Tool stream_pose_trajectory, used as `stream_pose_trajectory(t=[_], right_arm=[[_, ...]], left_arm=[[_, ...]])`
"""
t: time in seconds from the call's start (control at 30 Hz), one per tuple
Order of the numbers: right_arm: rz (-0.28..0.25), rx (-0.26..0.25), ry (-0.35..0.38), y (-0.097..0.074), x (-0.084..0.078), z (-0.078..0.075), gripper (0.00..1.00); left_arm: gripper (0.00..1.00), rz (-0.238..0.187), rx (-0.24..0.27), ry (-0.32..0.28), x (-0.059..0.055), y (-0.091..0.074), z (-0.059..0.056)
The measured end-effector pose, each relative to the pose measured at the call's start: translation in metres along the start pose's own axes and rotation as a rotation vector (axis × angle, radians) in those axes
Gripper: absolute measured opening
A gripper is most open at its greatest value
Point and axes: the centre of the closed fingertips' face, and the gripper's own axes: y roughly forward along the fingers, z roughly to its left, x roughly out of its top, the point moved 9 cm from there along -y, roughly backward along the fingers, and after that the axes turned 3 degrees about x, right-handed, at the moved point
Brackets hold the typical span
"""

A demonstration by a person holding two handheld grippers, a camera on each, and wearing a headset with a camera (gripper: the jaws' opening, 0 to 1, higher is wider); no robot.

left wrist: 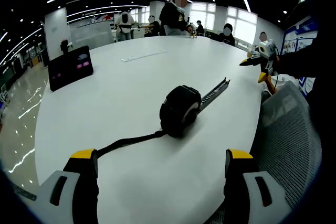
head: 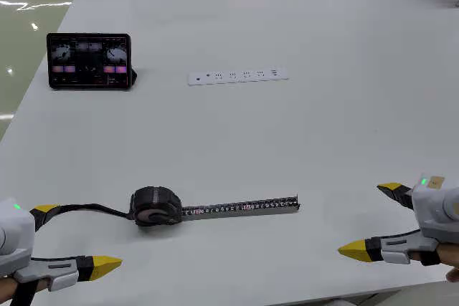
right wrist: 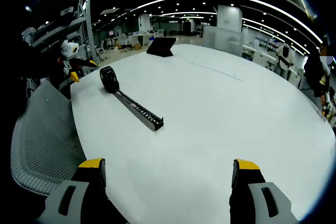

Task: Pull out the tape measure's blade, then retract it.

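Observation:
A black tape measure point(head: 155, 206) lies on the white table point(head: 287, 134), its blade point(head: 240, 208) drawn out a short way to the right. A black wrist strap point(head: 82, 209) trails left from its case. My left gripper point(head: 75, 238) is open at the near left, just behind the strap, with nothing between its yellow tips. In the left gripper view the tape measure point(left wrist: 180, 110) sits ahead of the jaws. My right gripper point(head: 373, 220) is open at the near right, well clear of the blade's end point(right wrist: 156, 123). The right gripper view shows the case point(right wrist: 108, 77) far off.
A dark tablet point(head: 90, 61) stands on the table at the far left. A white power strip point(head: 238, 76) lies beyond the tape measure at mid-table. A grey mesh chair point(right wrist: 42, 140) is at the near edge. Several people stand past the far side of the table.

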Motion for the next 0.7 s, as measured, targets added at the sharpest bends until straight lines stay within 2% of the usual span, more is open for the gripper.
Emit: stream_pose_trajectory(t=[0.13,0.23,0.43,0.7], right_arm=[[0.004,-0.003,0.006,-0.006,-0.009,0.003,0.99],[0.014,-0.014,0.015,-0.008,-0.019,-0.001,0.99],[0.024,-0.013,0.023,-0.013,-0.023,0.002,0.99],[0.019,-0.022,0.035,-0.017,-0.025,-0.002,0.99]], left_arm=[[0.99,0.007,0.009,0.010,-0.005,-0.004,0.000],[0.99,0.013,0.019,0.015,-0.008,-0.007,0.000],[0.99,0.006,0.029,0.022,-0.009,-0.011,-0.002],[0.99,-0.001,0.024,0.021,-0.007,-0.009,-0.004]])
